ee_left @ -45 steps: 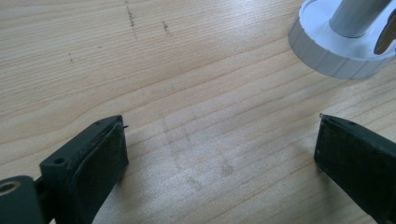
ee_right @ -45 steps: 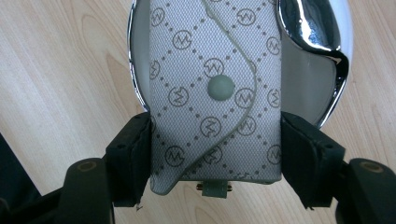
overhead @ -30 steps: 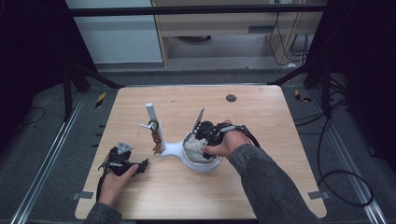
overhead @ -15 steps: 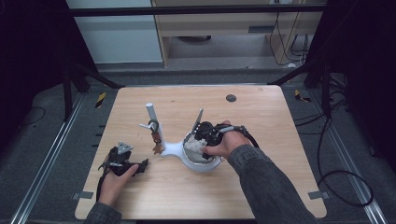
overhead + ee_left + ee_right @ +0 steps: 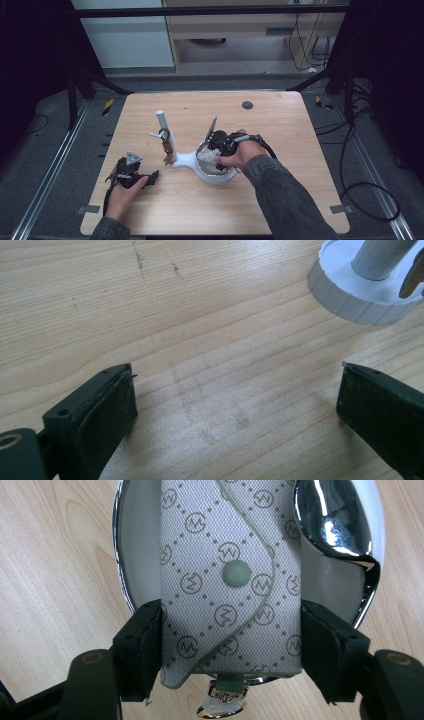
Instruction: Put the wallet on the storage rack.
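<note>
— Now, what do we record for the right gripper (image 5: 230,645)?

— We find its jaws clamped on a grey patterned key pouch (image 5: 227,580), one pad against each long side. The pouch has a flap with a round snap button, and a small metal clasp hangs from its near end. It sits over the white dish (image 5: 137,555), which has a chrome rim; a shiny chrome piece (image 5: 332,520) lies along its right side in the right gripper view.

— And in the high view?

— We see the right hand (image 5: 245,152) with its gripper over the dish (image 5: 220,177), right of the table's (image 5: 280,200) middle. The dish is one end of a white stand; a white neck joins it to a round base (image 5: 182,160) on the left, from which a grey post (image 5: 165,130) rises. Small items hang on the post's pegs; we cannot tell what they are.

— What about the left gripper (image 5: 132,172)?

— We note it at the near left of the table, well apart from the stand, held in the left hand (image 5: 122,192). In the left gripper view its jaws stand wide apart with bare wood between them, and the white base (image 5: 360,295) with the post (image 5: 382,257) shows at the far right.
</note>
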